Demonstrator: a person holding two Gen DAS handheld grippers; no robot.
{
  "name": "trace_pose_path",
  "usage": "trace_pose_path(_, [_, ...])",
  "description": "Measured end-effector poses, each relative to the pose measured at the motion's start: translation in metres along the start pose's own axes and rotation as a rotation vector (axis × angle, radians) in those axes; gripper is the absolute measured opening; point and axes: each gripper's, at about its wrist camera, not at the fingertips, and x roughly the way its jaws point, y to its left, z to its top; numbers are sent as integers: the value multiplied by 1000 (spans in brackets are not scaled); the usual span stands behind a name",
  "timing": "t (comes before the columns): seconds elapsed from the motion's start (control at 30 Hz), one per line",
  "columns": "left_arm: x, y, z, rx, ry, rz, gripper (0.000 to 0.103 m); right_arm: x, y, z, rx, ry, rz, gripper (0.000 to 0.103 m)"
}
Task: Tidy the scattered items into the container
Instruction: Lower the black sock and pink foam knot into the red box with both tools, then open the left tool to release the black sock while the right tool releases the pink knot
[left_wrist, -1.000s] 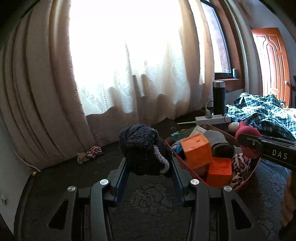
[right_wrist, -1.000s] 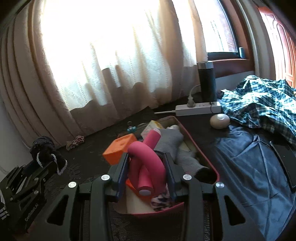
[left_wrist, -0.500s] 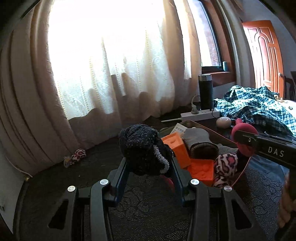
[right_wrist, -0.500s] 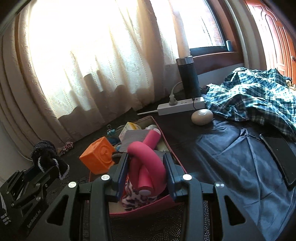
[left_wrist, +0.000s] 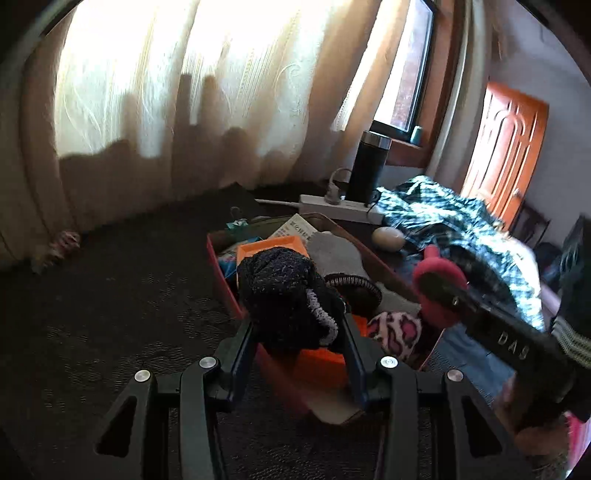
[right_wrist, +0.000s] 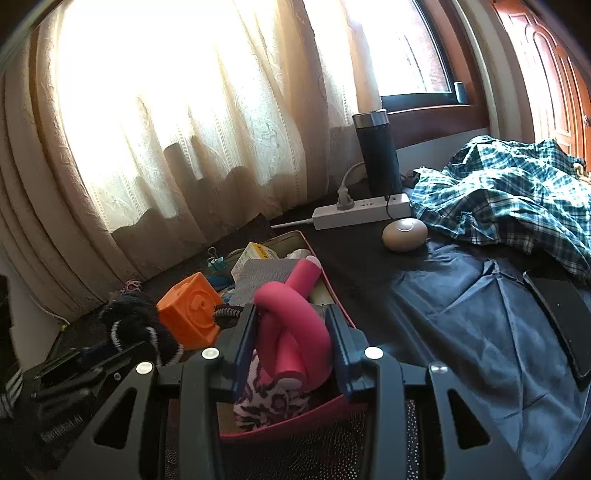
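left tool (left_wrist: 298, 325): clamped on a dark fuzzy sock (left_wrist: 284, 299) with a white-flecked cuff; the bundle fills the gap between the fingers.
sock vs container: held above the near-left part of the red tray (left_wrist: 221, 273); tray interior lies straight ahead and below this tool, so the way in is down.
stray item: small patterned thing (left_wrist: 64, 242) on the floor by the curtain hem, well apart from the tray, far left; too blurred to name.
tray contents: orange cube block (right_wrist: 192, 314), grey sock (left_wrist: 334, 254), leopard-print sock (left_wrist: 395, 330), a paper box (right_wrist: 256, 254) at the far end. Crowded, little bare bottom showing.
tray axis: long side runs away from both tools toward the power strip (right_wrist: 364, 212).
right tool (right_wrist: 291, 345): clamped on a knotted pink foam tube (right_wrist: 291, 328); the knot sits between the fingers, one free end points away toward the far end of the tray.
tube vs container: above the near-right part of the tray, over the leopard sock; the drop is also straight down.
nearer tool: both hover over the tray's near end, side by side; left one sits to the tray's left edge, right one nearer the right wall.
outside the task: plaid shirt (right_wrist: 509, 192), black flask (right_wrist: 376, 155), round beige puck (right_wrist: 404, 229) to the right of the tray.
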Motion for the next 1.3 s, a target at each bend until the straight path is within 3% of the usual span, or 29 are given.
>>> trace_pose_path(0.2, [15, 8, 3, -77, 67, -180, 46, 2, 0, 8, 15, -5, 27, 41])
trace_pose_path(0.3, [24, 3, 1, -73, 103, -217, 46, 5, -2, 10, 39, 16, 83, 41])
trace_pose_path(0.4, [32, 0, -2, -59, 120, -197, 46, 14, -4, 10, 64, 64, 126, 41])
trace_pose_path(0.6, [37, -2, -7, -33, 151, -151, 50, 37, -2, 6, 29, 133, 80, 41])
trace_pose_path(0.67, [33, -1, -6, -32, 143, -152, 59, 40, -1, 5, 12, 139, 70, 41])
trace_pose_path(0.73, [23, -1, -5, -31, 116, -158, 75, 40, 1, 6, -17, 137, 57, 41])
trace_pose_path(0.77, [17, -2, -4, -27, 102, -161, 76, 39, 2, 6, -30, 132, 48, 42])
trace_pose_path(0.87, [1, -4, 0, -6, 70, -162, 76, 32, 2, 8, -46, 110, 29, 59])
trace_pose_path(1.07, [-20, -1, 5, 8, 27, -116, 76, 8, -4, 16, -27, 35, 4, 60])
trace_pose_path(1.3, [-11, 12, 4, -10, 35, 0, 76, -1, -12, 19, -30, 4, -113, 60])
